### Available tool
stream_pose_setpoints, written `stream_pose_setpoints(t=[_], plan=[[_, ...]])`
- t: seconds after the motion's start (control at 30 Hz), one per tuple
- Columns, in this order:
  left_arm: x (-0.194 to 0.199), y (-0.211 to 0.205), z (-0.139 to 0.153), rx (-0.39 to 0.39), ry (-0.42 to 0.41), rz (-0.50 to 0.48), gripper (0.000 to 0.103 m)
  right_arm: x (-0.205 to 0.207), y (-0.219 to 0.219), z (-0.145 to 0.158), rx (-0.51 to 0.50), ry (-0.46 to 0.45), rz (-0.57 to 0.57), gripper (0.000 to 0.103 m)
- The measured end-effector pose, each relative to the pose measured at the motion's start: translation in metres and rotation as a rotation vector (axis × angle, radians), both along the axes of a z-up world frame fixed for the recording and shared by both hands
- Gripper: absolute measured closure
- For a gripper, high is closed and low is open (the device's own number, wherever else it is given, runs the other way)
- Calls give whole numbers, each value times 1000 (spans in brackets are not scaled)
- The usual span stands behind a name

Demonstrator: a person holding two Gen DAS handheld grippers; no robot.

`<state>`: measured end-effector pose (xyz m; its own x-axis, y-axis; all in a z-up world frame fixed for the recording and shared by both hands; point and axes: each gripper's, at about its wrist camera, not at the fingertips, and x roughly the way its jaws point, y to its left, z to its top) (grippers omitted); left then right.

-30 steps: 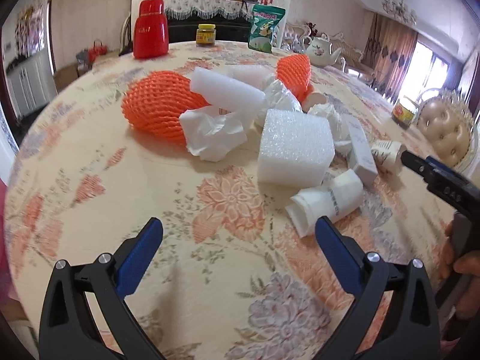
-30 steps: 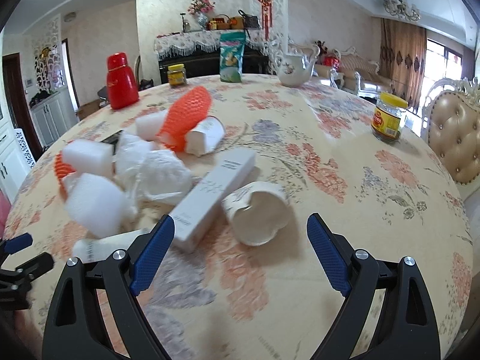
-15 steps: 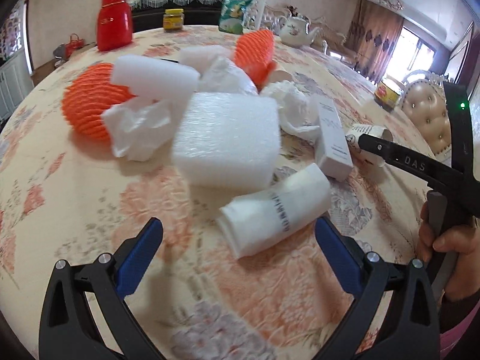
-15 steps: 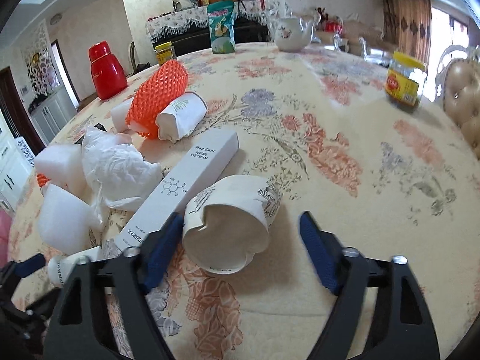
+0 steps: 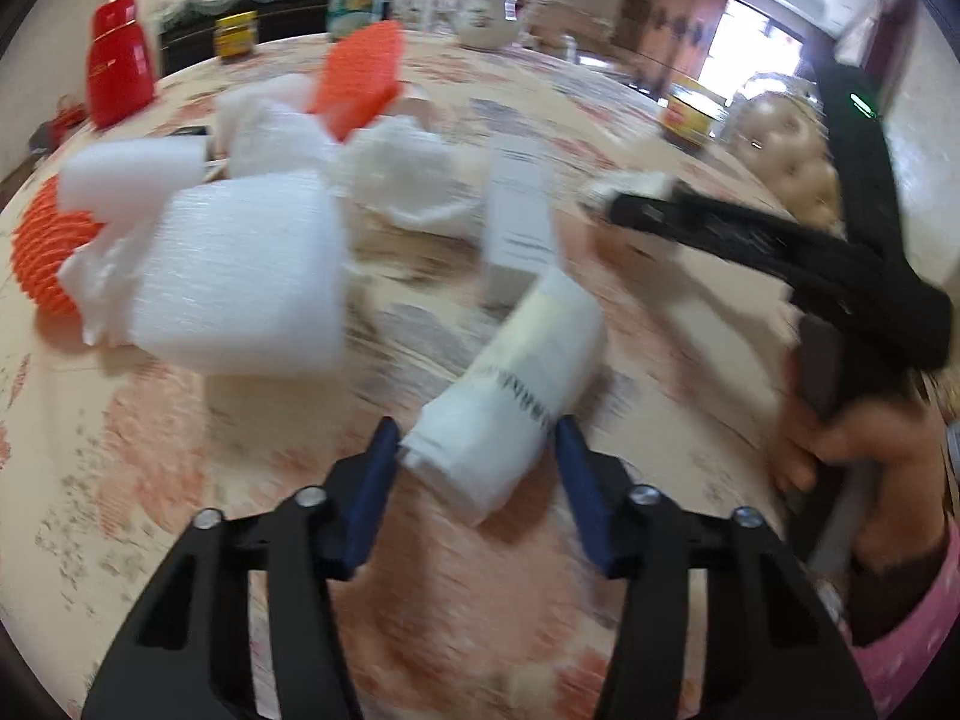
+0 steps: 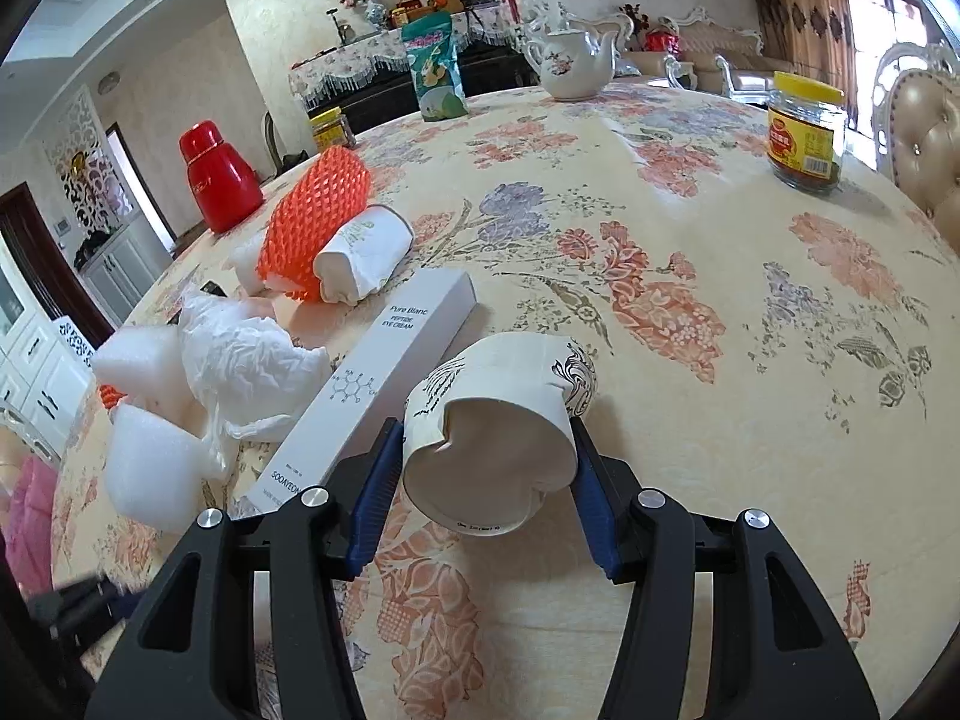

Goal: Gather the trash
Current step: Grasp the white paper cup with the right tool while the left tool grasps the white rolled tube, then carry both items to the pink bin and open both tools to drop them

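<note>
Both pairs of tongs had just been closing, each on its own piece of litter, so the step in hand was the pick-up.

The right tongs (image 6: 487, 489) were clamped on the crushed paper cup (image 6: 498, 426), which lay on its side with its dented mouth toward the camera, just right of the long eye-cream box (image 6: 384, 378); both blue pads pressed its walls.

The left tongs (image 5: 475, 483) straddled the near end of a flattened white cup (image 5: 516, 396), just on the near side of that same box (image 5: 521, 222). The blue pads seemed to touch its sides, but motion blur left me unable to tell whether the grip was firm.

Left of the box on the floral worktop (image 6: 690, 312) lay the rest: foam blocks (image 5: 240, 276), crumpled tissue (image 6: 240, 360) and orange fruit netting (image 6: 315, 228).

The next move probably called for lifting both cups clear. No bin showed in either view.
</note>
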<state>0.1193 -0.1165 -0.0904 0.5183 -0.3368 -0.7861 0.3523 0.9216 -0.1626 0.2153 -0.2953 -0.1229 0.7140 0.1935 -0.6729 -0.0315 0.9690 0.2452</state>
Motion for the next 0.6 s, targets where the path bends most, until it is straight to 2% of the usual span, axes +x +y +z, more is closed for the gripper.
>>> stream_pose_setpoints(t=[0.17,0.23,0.3,0.4,0.47,0.5,0.6], plan=[[-9,-9,2,12,-29,-8,54,-14,5,9,-73,-57,9,51],[-7,-9,4,29,-49,6,38,-22,2,11,-90,-72,3,51],[-4,-10,6,33,-71,6,34,-30,-4,11,-86,-72,-8,51],[6,-17,4,45,-72,-23,34,-41,-13,12,-80,-75,-23,51],[7,-22,2,52,-67,-43,39,-50,-17,13,-84,-85,-31,51],[7,-26,0,52,-54,-66,58,-52,-18,14,-84,-88,-32,51],[1,-28,1,43,-60,-88,71,-64,-18,18,-89,-102,-30,51]])
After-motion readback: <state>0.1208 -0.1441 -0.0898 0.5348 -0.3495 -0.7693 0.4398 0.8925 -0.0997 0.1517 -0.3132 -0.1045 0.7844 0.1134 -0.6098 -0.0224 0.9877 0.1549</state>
